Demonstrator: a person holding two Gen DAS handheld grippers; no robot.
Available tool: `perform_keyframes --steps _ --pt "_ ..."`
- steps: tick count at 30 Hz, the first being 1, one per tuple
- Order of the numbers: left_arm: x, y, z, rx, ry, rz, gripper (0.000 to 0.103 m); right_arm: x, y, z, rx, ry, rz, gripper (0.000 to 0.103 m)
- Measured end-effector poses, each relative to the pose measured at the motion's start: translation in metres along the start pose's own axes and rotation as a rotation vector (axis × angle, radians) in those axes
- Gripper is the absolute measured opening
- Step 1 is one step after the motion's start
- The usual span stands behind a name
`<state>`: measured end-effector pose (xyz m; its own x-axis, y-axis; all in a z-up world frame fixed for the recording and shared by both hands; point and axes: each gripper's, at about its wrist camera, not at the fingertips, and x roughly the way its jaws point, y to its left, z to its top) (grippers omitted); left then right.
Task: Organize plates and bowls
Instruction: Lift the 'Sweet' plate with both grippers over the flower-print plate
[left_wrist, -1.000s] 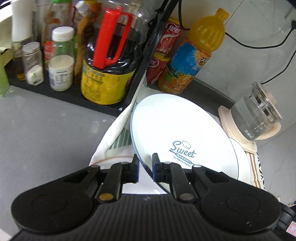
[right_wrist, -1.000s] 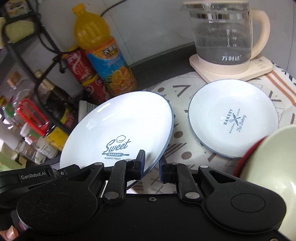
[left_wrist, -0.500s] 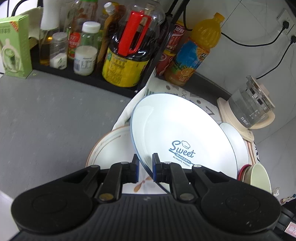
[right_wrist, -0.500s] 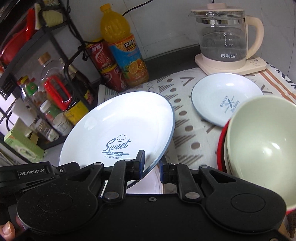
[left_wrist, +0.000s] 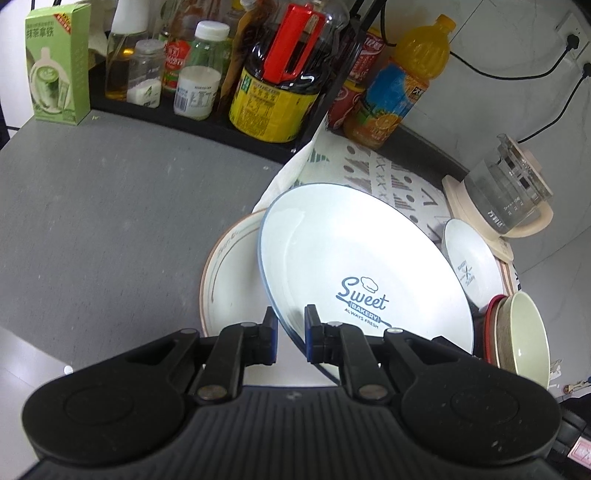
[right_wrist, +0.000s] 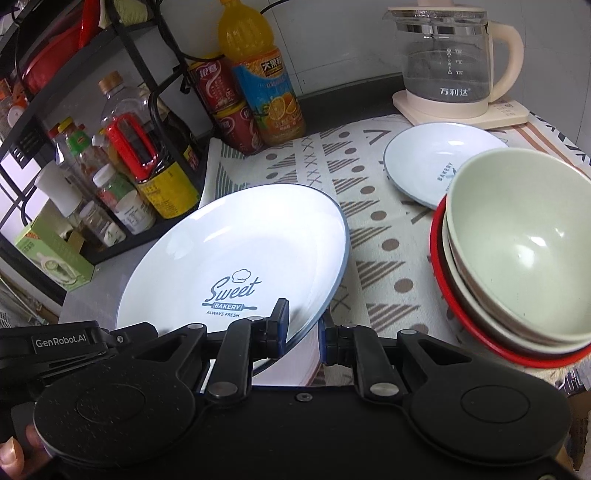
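The big plate (left_wrist: 354, 266) (right_wrist: 236, 251) with the "Sweet Bakery" print rides tilted in the air, pinched at its near rim from both sides: the left gripper (left_wrist: 290, 334) clamps one edge, the right gripper (right_wrist: 303, 328) clamps the other, jaws nearly closed on the thin blue-edged rim. Right under it, on the left, lies a tan-rimmed plate (left_wrist: 225, 273) on the grey counter (left_wrist: 110, 206); the big plate overlaps it in the left view. To the right sits a stack of bowls (right_wrist: 517, 258) (left_wrist: 517, 332), a pale green one on top, a red one at the bottom, on the patterned cloth (right_wrist: 369, 206). Beyond the stack rests a small plate (right_wrist: 424, 162) (left_wrist: 469, 258), also on the cloth, close by the glass kettle (right_wrist: 454, 62) (left_wrist: 506, 199) on its cream base. At the back stand an orange juice bottle (right_wrist: 262, 74) (left_wrist: 399, 85) and red cans (right_wrist: 221, 107), and to the left a black rack (left_wrist: 177, 110) crowded with sauce bottles and jars, a green box (left_wrist: 59, 62) beside it. A fingertip (right_wrist: 11, 458) shows at the lower left edge of the right view.
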<state>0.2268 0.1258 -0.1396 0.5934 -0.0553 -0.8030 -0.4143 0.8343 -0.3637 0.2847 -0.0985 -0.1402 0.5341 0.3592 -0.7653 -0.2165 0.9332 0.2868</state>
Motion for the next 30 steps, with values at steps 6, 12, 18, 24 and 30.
perform_keyframes --steps 6,12,18,24,30 --pt "0.003 0.005 -0.01 -0.011 0.027 0.011 0.013 0.001 -0.002 -0.008 -0.007 0.019 -0.008 0.015" --pt "0.008 0.011 -0.018 -0.036 0.056 0.015 0.013 0.002 -0.002 -0.013 -0.018 0.029 -0.013 0.016" --pt "0.01 0.015 -0.019 -0.038 0.064 0.023 0.013 0.005 0.001 -0.014 -0.031 0.039 -0.015 0.016" --pt "0.015 0.018 -0.014 -0.042 0.098 0.049 0.014 0.009 0.004 -0.015 -0.044 0.037 -0.038 0.015" --pt "0.012 0.023 -0.003 -0.055 0.074 0.079 0.015 0.015 0.005 -0.015 -0.044 0.052 -0.044 0.012"
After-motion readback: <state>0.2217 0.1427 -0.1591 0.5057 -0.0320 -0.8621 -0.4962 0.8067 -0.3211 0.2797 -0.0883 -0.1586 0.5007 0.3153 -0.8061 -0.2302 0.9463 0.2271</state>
